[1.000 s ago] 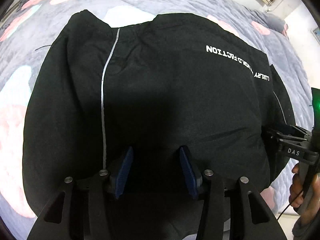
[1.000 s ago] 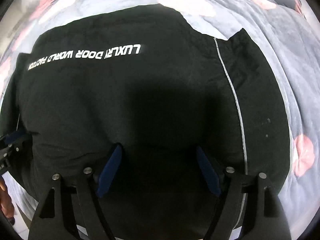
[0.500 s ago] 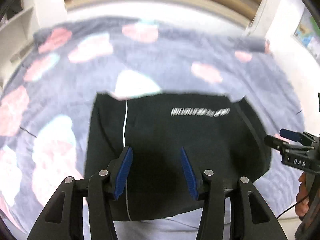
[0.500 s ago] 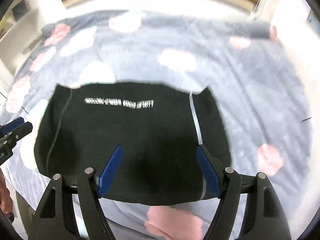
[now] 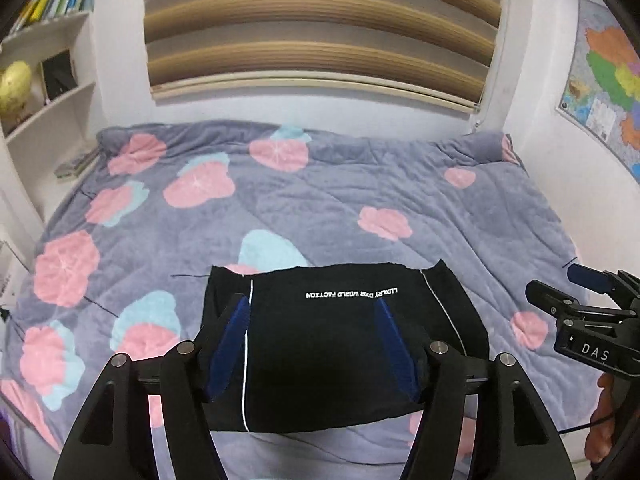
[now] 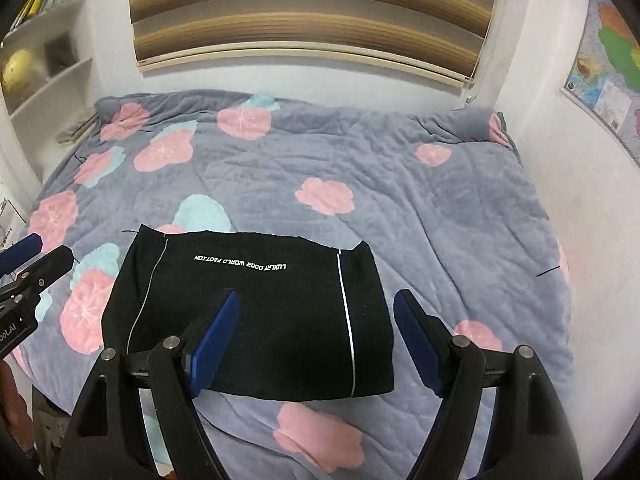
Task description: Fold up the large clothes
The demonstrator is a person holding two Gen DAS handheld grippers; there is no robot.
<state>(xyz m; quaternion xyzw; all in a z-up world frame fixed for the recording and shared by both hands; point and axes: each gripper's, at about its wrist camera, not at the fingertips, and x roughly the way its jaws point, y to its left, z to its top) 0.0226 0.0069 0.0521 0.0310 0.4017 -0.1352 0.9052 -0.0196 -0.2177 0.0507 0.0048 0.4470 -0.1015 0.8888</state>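
— Well, starting at the left: what is over there?

— White shelves (image 5: 48, 92) against the left wall, with a gold globe (image 5: 15, 82) on one of them. Next comes the bed, covered by a grey-blue blanket (image 5: 320, 200) printed with pink and pale blue flowers. A striped blind (image 5: 320, 32) hangs above the far edge of the bed.

— And the garment?

— The black garment (image 5: 332, 344) lies folded into a flat rectangle on the near part of the blanket, close to the near edge. White lettering (image 5: 352, 293) runs across its far side, and a thin white stripe (image 5: 247, 360) runs from far to near down its left part, with another on its right.

— Where is the left gripper (image 5: 312, 344) in relation to it?

— Raised above the garment's near half, touching nothing. Its blue pads (image 5: 228, 344) stand wide apart with only air between them, and the left stripe shows just inside the left pad.

— The right gripper (image 6: 316, 344)?

— Also spread wide and holding nothing. In its own view it hangs over the garment's near right corner: the left pad is above the cloth and the right pad (image 6: 416, 344) is past the garment's right edge, over bare blanket.

— Anything further right?

— A coloured map (image 5: 604, 80) on the right wall.
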